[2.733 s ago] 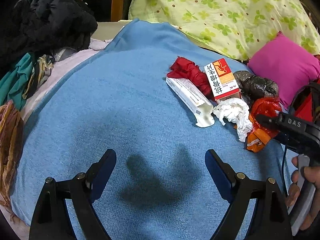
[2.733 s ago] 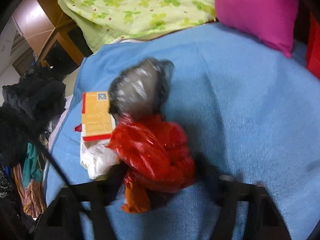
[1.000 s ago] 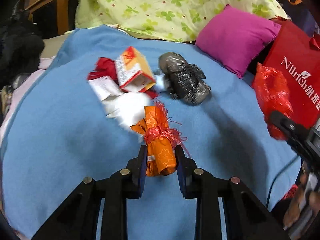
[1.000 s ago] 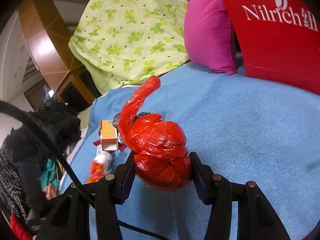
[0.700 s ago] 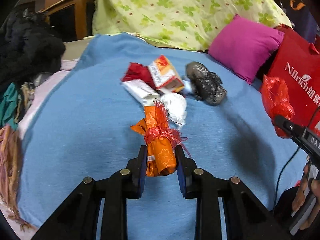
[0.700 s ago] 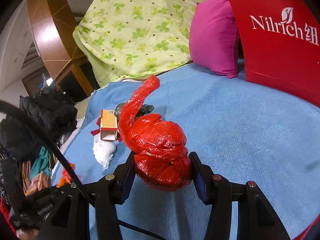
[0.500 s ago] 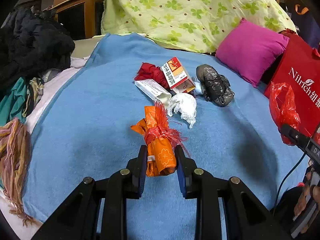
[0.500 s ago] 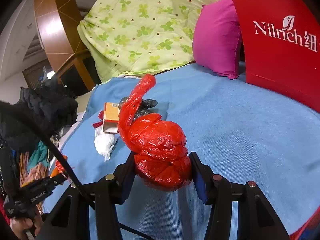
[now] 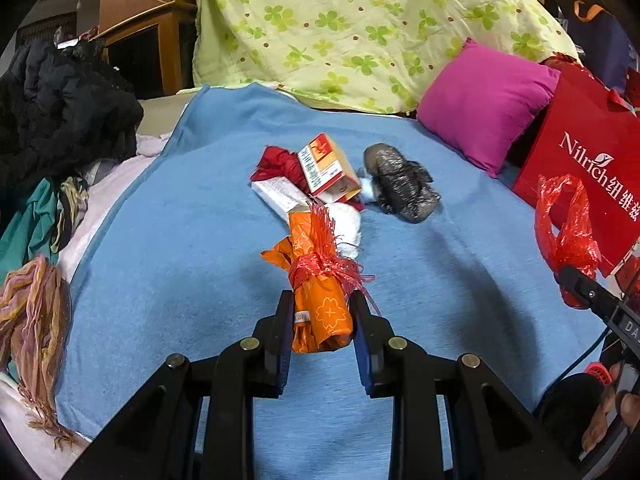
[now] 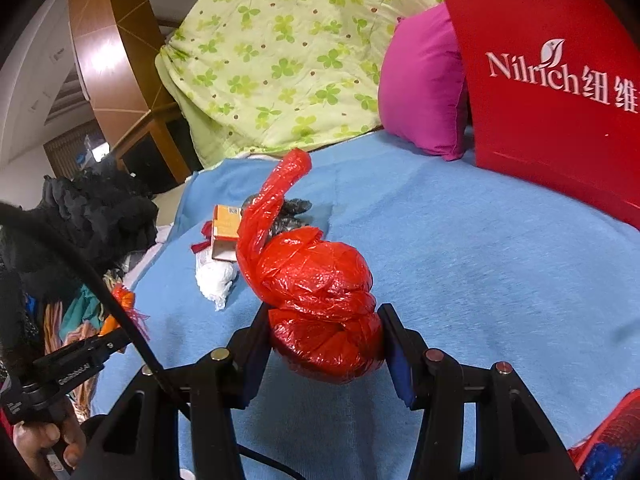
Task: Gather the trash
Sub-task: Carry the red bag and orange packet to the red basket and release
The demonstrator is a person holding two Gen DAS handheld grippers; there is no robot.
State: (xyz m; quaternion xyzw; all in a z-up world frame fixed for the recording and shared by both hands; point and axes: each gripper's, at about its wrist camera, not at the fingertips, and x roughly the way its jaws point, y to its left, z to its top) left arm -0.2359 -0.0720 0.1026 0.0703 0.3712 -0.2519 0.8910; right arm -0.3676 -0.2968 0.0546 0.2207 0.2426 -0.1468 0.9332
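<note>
Left hand-held gripper (image 9: 320, 320): I have it closed on the orange wrapper bundle (image 9: 316, 292); both pads press the lower part of the bundle, one on each side.
Orange wrapper bundle: it stands almost upright between the fingers, tied around the middle with a red frayed string, lifted above the blue blanket (image 9: 180, 240).
Right hand-held gripper (image 10: 324, 340): I have it closed on the red plastic bag (image 10: 320, 300); the fingers squeeze the round bottom part from left and right.
Red plastic bag: a tight knotted ball with a long twisted tail that goes up and to the left; it is held above the blanket.
Remaining trash: it lies in one small group on the blanket, farther than both grippers.
Orange and white box (image 9: 328, 170): it is tilted and rests on a red crumpled piece (image 9: 276, 164) and a white flat carton (image 9: 280, 196).
White tissue (image 9: 346, 226): it is on the near side of the box, partly hidden by the orange bundle in the left wrist view.
Grey plastic bag (image 9: 400, 188): crumpled, just to the right of the box.
Red paper bag (image 10: 552, 80): it stands at the far right with the word "Nilrich", close to the pink pillow (image 9: 484, 104).
Far side: a green quilt with clover pattern (image 9: 360, 28) lies behind the blanket.
Left side: a heap of dark clothes (image 9: 56, 104) lies beside the blanket.
</note>
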